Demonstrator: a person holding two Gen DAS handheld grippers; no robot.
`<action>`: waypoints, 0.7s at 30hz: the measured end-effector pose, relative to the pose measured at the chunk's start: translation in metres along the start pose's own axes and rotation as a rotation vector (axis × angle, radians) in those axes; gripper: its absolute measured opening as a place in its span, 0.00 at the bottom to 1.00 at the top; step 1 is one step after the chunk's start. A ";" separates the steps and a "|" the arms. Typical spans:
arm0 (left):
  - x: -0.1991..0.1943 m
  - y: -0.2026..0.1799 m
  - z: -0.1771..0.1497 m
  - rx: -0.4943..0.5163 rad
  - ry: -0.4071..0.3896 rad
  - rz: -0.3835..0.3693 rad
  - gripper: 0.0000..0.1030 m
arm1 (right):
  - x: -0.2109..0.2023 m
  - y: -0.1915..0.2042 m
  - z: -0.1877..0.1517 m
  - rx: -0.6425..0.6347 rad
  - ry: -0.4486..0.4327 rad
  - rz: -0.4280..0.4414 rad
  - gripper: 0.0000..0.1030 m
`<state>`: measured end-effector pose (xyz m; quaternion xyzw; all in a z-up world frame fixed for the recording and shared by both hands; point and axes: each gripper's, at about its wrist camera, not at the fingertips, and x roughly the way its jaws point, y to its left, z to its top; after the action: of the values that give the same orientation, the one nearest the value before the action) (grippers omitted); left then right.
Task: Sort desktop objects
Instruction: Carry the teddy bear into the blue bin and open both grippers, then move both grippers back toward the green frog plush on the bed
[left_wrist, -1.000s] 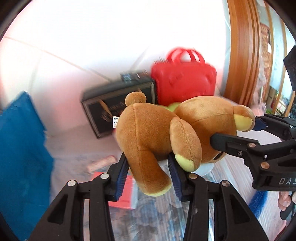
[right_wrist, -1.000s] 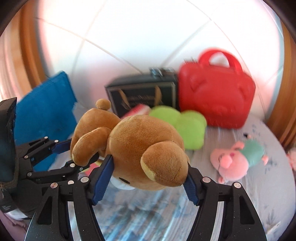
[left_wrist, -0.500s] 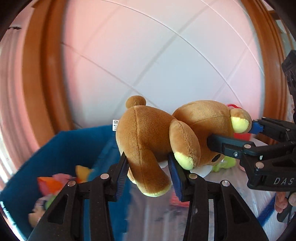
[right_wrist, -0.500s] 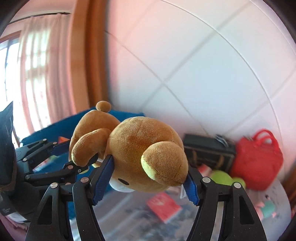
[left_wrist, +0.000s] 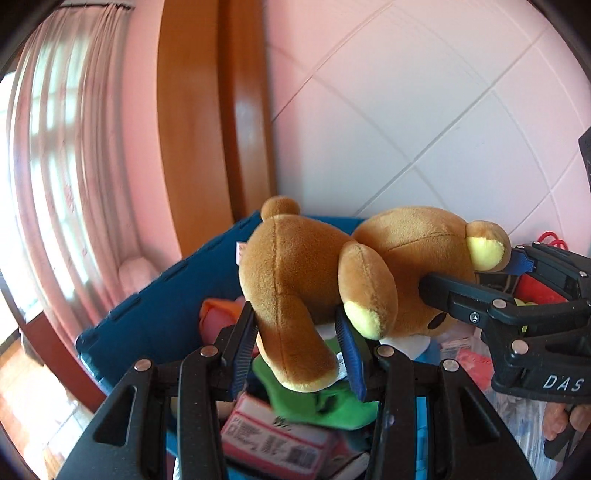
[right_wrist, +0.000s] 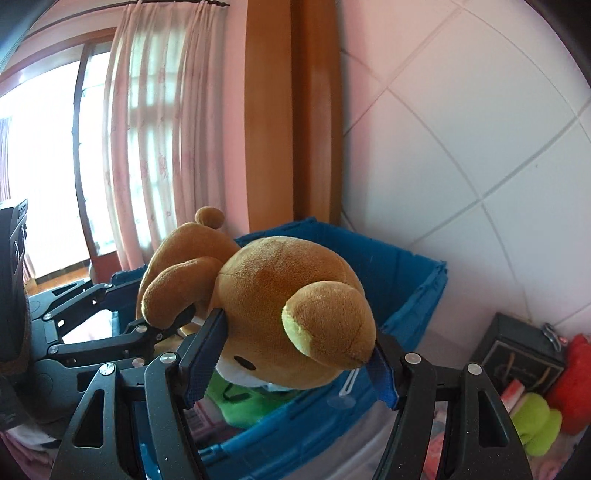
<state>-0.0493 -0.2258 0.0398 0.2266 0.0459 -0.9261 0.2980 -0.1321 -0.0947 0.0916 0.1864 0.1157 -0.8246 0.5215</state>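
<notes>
A brown plush bear (left_wrist: 332, 273) hangs face down between both grippers. My left gripper (left_wrist: 295, 347) is shut on the bear's leg. My right gripper (right_wrist: 291, 354) is shut on the bear's head (right_wrist: 288, 317), and it also shows in the left wrist view (left_wrist: 476, 280). The bear is held above an open blue storage bin (right_wrist: 406, 295), which also shows in the left wrist view (left_wrist: 155, 310). The bin holds a green plush (left_wrist: 325, 402), an orange toy (left_wrist: 218, 314) and a pink box (left_wrist: 273, 439).
A white tiled wall (right_wrist: 461, 147) and a wooden door frame (right_wrist: 291, 110) stand behind the bin. A curtained window (right_wrist: 147, 129) is at the left. To the right on the table are a dark box (right_wrist: 517, 350), a red bag (right_wrist: 572, 376) and a green plush (right_wrist: 535, 421).
Both grippers have carried the bear to the left, from over the table with the red bag to above the blue bin. The grip on the bear is unchanged.
</notes>
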 end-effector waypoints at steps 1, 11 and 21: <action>0.007 0.006 -0.003 -0.007 0.020 0.010 0.41 | 0.012 0.006 -0.001 0.002 0.023 0.000 0.69; 0.008 0.034 -0.018 -0.050 0.027 0.045 0.45 | 0.038 0.025 -0.015 -0.035 0.054 -0.098 0.91; -0.045 -0.047 0.001 -0.005 -0.133 -0.056 0.76 | -0.054 -0.036 -0.031 0.002 -0.048 -0.310 1.00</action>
<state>-0.0436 -0.1638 0.0588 0.1625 0.0348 -0.9470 0.2748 -0.1379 -0.0229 0.0869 0.1472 0.1298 -0.8995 0.3903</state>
